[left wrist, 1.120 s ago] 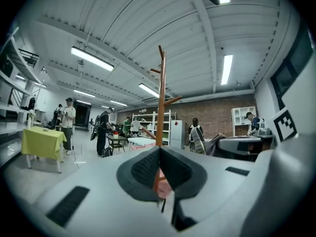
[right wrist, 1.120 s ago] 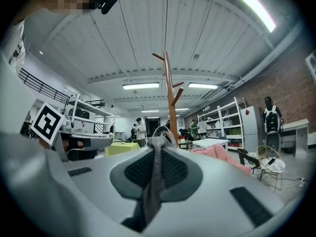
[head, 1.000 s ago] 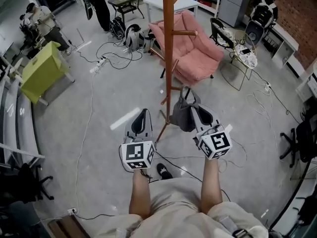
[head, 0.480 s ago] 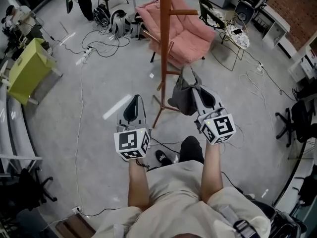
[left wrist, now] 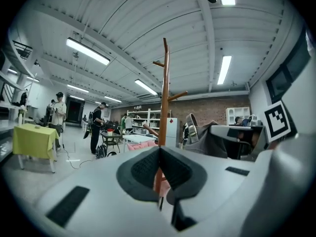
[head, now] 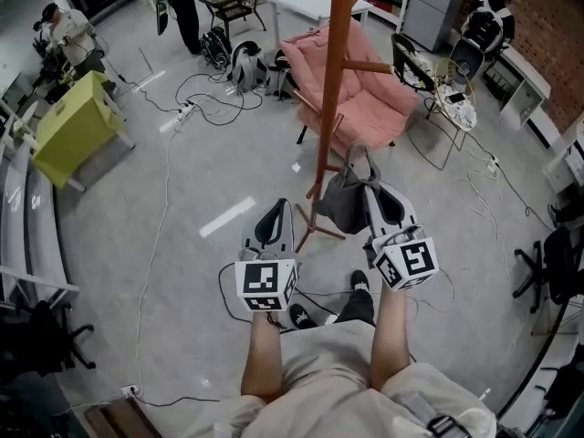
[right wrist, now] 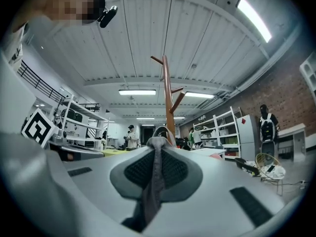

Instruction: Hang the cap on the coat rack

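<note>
R: my right hand-held gripper (head: 371, 188) clamps the cap (head: 342, 206) by its strap so the crown dangles free, mid-frame, just right of the coat rack (head: 334, 80) pole | L: my left hand-held gripper (head: 277, 206) closed, empty, held clear | room: bare floor (head: 210, 172) around base, side peg (head: 372, 65) above looks free

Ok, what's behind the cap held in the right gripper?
In the right gripper view, the coat rack pole stands behind the cap, its upper pegs showing. The cap and the right gripper jaws cover the pole's lower part and base.
</note>
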Available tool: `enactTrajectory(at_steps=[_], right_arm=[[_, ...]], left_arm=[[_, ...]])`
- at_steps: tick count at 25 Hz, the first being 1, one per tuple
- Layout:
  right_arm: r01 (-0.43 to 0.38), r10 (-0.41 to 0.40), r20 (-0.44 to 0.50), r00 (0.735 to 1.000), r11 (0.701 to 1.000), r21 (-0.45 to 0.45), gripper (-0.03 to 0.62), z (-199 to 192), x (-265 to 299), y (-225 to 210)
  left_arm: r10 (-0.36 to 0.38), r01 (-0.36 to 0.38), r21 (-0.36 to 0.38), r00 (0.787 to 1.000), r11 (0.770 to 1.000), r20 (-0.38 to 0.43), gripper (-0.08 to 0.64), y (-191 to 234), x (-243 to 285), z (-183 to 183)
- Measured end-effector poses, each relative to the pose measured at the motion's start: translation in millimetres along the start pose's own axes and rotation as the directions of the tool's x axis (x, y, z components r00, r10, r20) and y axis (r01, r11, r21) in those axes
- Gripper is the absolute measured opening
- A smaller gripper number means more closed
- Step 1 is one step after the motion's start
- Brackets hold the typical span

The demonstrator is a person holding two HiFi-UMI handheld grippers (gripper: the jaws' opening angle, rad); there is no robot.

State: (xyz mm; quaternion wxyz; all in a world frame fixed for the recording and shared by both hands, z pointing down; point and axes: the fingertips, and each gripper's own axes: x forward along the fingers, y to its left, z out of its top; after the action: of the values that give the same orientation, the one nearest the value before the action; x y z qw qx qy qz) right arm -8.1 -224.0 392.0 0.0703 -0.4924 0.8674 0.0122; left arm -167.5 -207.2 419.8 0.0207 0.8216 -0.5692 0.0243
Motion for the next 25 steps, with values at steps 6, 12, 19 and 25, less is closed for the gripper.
enactTrajectory(at_steps=[6, 12, 19, 25], right_arm=[[-0.058, 0.058, 0.004, 0.998, 0.998, -0.025, 0.014, 10, 9, -3], [-0.089, 0.093, 0.066, 0.994, 0.994, -0.058, 0.015, 47, 7, -14], [-0.146, 0.154, 0.118, 0.981, 0.987, -0.073, 0.014, 77, 16, -41], [-0.21, 0.223, 0.147, 0.964, 0.973, -0.098, 0.014, 95, 25, -44]], left_arm=[[0.024, -0.024, 0.009, 1.0, 1.0, 0.02, 0.008, 0, 11, 7], [0.03, -0.031, 0.021, 0.998, 0.999, 0.049, 0.008, -12, 28, 24], [0.041, -0.043, 0.036, 0.997, 0.998, 0.064, 0.008, -40, 63, 38], [0.057, -0.062, 0.039, 0.993, 0.997, 0.101, 0.008, -51, 84, 57]])
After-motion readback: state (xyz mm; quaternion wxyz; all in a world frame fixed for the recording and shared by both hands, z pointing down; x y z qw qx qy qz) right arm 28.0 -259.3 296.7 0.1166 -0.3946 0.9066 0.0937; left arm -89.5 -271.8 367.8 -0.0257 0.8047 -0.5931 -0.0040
